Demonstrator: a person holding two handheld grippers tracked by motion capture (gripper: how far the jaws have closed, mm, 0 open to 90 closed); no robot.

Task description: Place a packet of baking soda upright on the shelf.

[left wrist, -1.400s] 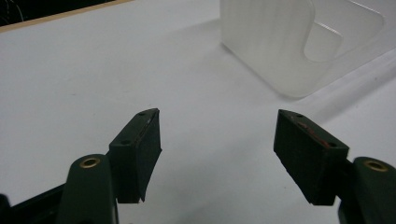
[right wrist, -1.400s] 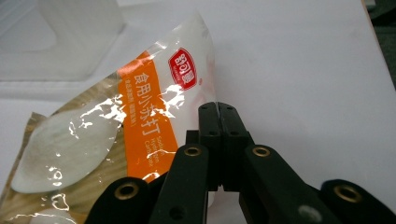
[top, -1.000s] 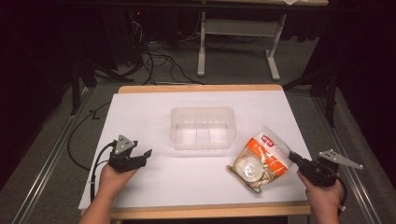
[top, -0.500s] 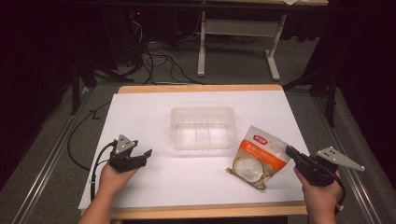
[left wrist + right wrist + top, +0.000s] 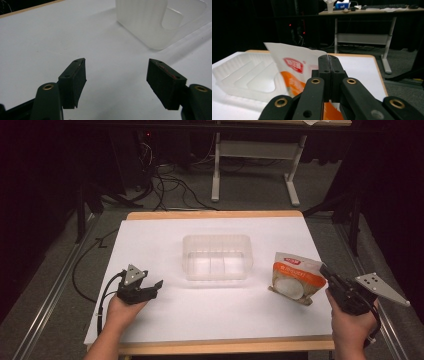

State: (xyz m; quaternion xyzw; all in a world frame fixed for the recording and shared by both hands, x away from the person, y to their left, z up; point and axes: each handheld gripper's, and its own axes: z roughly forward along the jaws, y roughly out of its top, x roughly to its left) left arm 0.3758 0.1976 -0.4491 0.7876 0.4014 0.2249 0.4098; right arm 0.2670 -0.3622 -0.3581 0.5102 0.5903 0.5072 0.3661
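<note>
While the left tongs [image 5: 156,285] are resting released on the white counter [image 5: 165,240], the right tongs [image 5: 324,270] are pinching the snack bag's [image 5: 294,277] edge beside the clear tray [image 5: 216,257].

A white-topped table [image 5: 165,235] carries a clear plastic tray [image 5: 216,256] at its middle.

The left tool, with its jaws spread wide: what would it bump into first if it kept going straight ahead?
Probably the clear plastic tray. The left tool points across bare white table toward its near corner, slightly right of centre, though depth is hard to judge.
</note>
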